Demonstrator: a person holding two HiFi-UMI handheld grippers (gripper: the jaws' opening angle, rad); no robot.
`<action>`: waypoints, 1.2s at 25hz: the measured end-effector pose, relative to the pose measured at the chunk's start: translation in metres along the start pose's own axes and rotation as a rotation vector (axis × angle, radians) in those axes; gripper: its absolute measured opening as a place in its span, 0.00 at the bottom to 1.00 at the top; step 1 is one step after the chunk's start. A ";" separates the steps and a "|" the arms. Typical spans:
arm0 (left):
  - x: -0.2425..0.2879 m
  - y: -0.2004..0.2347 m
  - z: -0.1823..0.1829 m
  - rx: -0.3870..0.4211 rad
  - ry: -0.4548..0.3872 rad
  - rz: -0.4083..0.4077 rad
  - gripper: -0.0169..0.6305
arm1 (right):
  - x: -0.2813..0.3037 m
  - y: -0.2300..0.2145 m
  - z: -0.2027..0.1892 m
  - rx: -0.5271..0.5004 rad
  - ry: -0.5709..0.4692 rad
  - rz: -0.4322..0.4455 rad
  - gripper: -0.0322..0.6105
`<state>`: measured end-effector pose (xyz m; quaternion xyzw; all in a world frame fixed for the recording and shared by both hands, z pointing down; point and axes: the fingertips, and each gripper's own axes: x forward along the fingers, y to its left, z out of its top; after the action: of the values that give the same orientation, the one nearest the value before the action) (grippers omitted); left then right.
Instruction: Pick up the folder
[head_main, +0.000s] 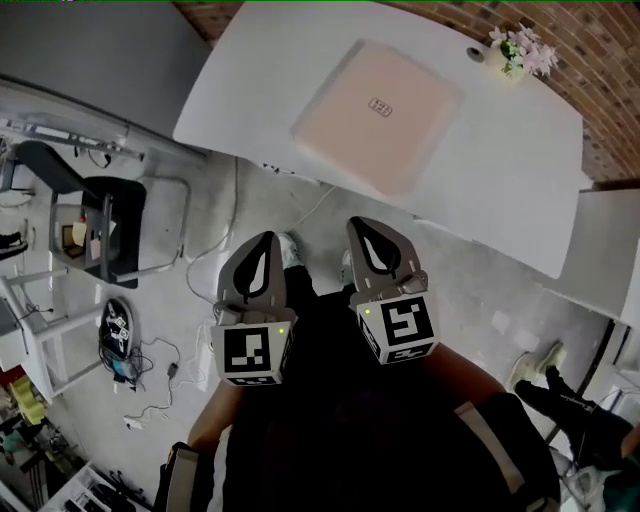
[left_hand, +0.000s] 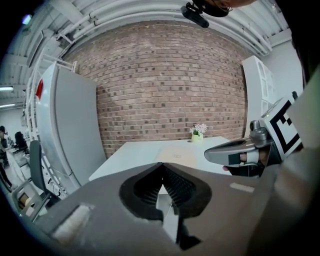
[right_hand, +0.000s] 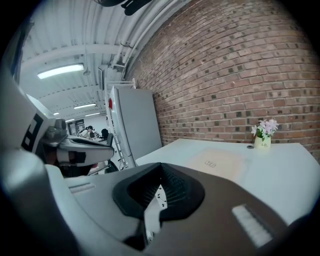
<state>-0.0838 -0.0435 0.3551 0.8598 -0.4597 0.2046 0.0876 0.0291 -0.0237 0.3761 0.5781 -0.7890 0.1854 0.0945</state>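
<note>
A pale pink folder (head_main: 378, 115) lies flat on the white table (head_main: 500, 180), a small dark label at its middle. It shows faintly in the left gripper view as the folder (left_hand: 176, 156) and in the right gripper view as the folder (right_hand: 216, 163). My left gripper (head_main: 266, 240) and right gripper (head_main: 366, 224) hang side by side over the floor, short of the table's near edge, both shut and empty. Each points toward the table. The right gripper (left_hand: 212, 153) appears at the right of the left gripper view.
A small vase of pink flowers (head_main: 518, 50) stands at the table's far corner by the brick wall (head_main: 610, 70). A tall grey cabinet (left_hand: 75, 130) is left of the table. Chairs (head_main: 110, 225), cables (head_main: 150, 375) and clutter cover the floor at left. A white cabinet (head_main: 610, 250) stands right.
</note>
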 end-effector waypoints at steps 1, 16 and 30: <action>0.007 0.000 -0.001 -0.003 0.006 -0.024 0.02 | 0.003 -0.004 0.000 0.000 0.003 -0.020 0.05; 0.111 0.023 0.037 0.084 -0.020 -0.383 0.02 | 0.050 -0.055 0.013 0.108 0.024 -0.415 0.05; 0.157 0.029 0.052 0.114 -0.007 -0.608 0.03 | 0.052 -0.084 0.024 0.184 0.041 -0.698 0.05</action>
<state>-0.0162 -0.1960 0.3756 0.9621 -0.1693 0.1915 0.0950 0.0934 -0.1012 0.3885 0.8149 -0.5220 0.2238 0.1154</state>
